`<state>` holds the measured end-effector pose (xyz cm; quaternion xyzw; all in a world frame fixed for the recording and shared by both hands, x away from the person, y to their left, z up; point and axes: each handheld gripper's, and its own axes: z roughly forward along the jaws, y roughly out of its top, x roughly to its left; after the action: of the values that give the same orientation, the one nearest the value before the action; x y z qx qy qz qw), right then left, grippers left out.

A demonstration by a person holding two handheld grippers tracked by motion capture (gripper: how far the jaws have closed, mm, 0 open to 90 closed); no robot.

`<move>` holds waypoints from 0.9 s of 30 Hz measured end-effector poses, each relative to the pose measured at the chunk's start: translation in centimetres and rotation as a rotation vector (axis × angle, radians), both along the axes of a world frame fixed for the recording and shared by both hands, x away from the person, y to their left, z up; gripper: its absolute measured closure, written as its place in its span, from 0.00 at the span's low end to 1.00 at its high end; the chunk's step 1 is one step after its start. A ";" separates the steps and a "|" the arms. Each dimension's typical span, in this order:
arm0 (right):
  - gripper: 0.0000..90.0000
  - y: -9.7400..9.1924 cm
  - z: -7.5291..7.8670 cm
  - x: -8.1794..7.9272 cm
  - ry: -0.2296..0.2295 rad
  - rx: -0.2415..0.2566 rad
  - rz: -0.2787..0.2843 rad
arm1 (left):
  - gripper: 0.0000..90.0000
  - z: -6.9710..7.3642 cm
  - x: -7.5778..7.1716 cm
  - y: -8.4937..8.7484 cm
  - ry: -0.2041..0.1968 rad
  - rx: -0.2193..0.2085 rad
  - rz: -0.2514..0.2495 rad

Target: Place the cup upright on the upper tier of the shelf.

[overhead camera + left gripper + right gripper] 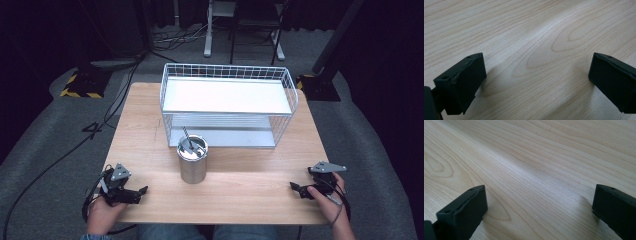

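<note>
While both grippers rest near the desk's (150,125) front corners, the left gripper (142,191) and right gripper (295,187) stand wide apart (nothing between them). A steel cup (192,162) holding a metal utensil (188,138) stands mid-desk, just before the wire rack (227,102).

1. The table (150,130) is light wood, its grain plain, with a smooth, faintly sheened surface.
2. At its middle, the cup (192,161) is shiny brushed metal.
3. Behind the cup, the rack (227,102) is white-coated wire.
4. The left gripper (536,75) and right gripper (539,207) have matt black plastic jaws.
</note>
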<state>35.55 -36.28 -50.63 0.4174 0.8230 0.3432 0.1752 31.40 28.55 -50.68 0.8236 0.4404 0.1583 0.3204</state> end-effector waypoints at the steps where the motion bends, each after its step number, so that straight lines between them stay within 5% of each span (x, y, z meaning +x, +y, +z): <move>1: 0.00 0.0 0.0 0.0 0.000 0.000 0.000 | 0.02 0.0 0.0 0.0 0.000 0.000 0.000; 11: 0.00 0.0 0.0 0.0 0.001 0.001 0.000 | 0.02 0.0 -0.1 0.1 0.003 -0.013 0.001; 14: 0.00 0.0 0.0 0.0 0.001 0.001 0.000 | 0.00 0.2 -0.1 0.5 0.018 -0.066 0.030; 23: 0.00 0.0 0.0 0.0 0.000 0.001 -0.002 | 0.00 3.1 -1.3 0.7 -0.119 -0.200 0.026; 27: 0.00 0.0 0.0 0.0 0.000 0.001 -0.002 | 0.00 4.2 -1.7 0.6 -0.139 -0.223 0.036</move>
<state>35.59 -36.27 -50.64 0.4184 0.8223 0.3435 0.1754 29.73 29.13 -46.45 0.7619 0.4468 0.1707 0.4367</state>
